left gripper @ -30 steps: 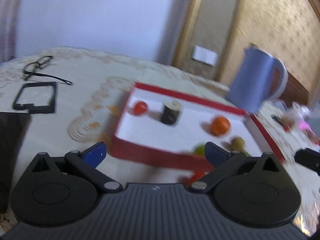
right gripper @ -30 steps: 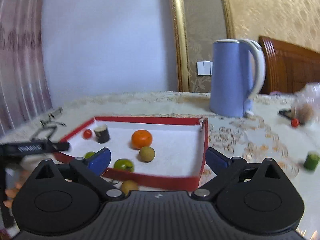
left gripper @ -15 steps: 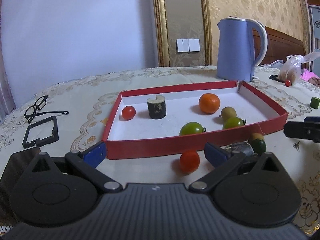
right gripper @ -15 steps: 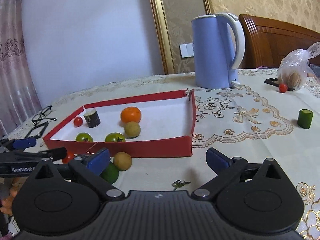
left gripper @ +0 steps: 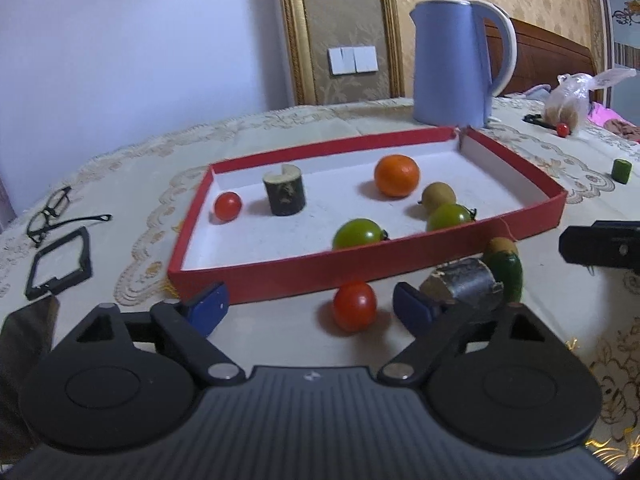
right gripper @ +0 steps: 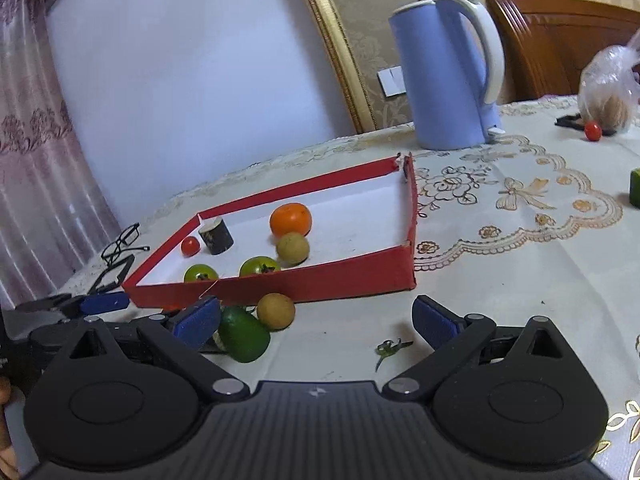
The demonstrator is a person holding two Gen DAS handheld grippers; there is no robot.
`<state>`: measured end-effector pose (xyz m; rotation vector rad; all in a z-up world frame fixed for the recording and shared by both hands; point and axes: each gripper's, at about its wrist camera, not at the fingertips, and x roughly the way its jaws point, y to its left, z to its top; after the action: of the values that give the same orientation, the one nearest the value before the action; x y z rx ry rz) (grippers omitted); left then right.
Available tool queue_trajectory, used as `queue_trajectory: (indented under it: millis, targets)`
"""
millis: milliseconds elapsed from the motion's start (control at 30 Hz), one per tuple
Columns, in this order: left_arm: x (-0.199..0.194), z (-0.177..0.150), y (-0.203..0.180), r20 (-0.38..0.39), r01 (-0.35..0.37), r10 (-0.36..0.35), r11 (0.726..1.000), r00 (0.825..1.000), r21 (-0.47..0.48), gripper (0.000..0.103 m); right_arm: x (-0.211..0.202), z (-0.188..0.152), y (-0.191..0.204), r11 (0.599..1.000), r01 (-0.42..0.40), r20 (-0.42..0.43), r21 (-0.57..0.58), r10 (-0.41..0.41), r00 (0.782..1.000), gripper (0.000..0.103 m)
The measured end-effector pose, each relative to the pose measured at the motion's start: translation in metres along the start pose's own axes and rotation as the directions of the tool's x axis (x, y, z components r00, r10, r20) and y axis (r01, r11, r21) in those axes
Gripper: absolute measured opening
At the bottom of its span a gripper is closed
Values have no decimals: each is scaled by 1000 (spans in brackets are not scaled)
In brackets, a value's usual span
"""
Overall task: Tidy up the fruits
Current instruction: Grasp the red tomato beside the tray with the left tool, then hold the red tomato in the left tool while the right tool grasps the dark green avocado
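Left tongs point(left gripper: 308, 306): parted, jaws just narrowing, bracketing an ungripped red tomato point(left gripper: 355, 306) on the surface (before the red tray point(left gripper: 400, 264)). Right tongs point(right gripper: 316, 320): spread wide, empty, near green fruit point(right gripper: 244, 334).

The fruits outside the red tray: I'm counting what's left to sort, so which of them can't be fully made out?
- Left wrist view: the green fruit and the yellowish fruit are half hidden behind a dark log piece.
- Right wrist view: the green piece is cut by the right edge.
- Right wrist view: the plastic bag blurs its contents.
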<state>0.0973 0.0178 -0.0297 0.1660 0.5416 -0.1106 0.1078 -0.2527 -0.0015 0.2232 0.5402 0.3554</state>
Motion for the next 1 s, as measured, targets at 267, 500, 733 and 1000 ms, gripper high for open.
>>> queue_trajectory:
  millis: [267, 500, 733, 1000]
  targets:
    - [12, 5, 4, -54, 81, -83, 995, 995, -50, 38, 1, 0, -1, 1000, -5, -4, 5, 5, 1000, 103]
    - [7, 2, 3, -32, 96, -98, 994, 995, -58, 22, 1, -1, 2, 1000, 7, -3, -8, -7, 1000, 103]
    - [-2, 0, 32, 7, 50, -50, 979, 999, -195, 22, -8, -2, 7, 996, 40, 9, -79, -39, 999, 103]
    - [-6, -2, 59, 0, 32, -33, 960, 999, -279, 22, -9, -8, 58, 883, 194, 94, -427, -170, 981, 103]
